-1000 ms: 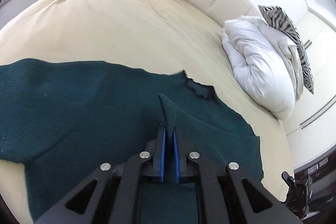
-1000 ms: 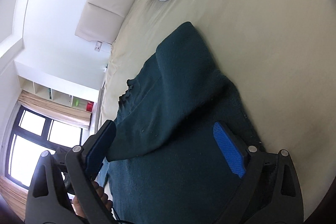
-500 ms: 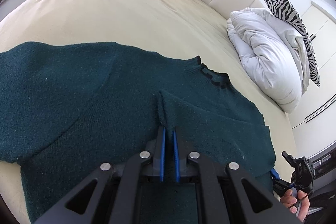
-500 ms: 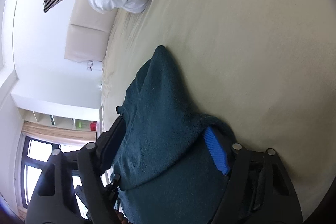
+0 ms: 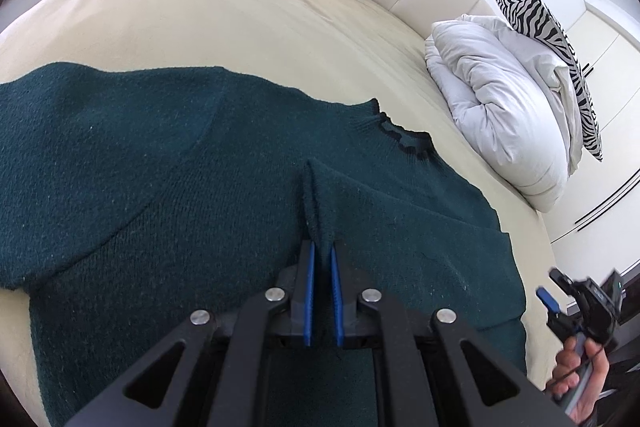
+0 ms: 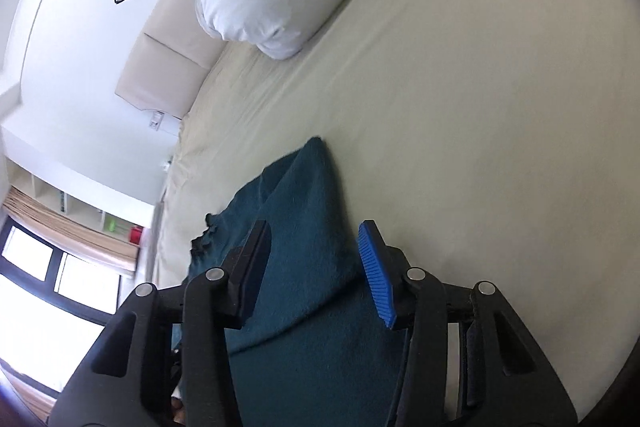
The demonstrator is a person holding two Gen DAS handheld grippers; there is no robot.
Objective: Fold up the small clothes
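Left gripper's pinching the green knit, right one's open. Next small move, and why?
Probably close the right gripper on the fold of the dark green knit sweater lying between its open jaws. The left gripper is already shut on a pinched ridge of the sweater on the cream bedsheet, so a second grip would let both lift together.
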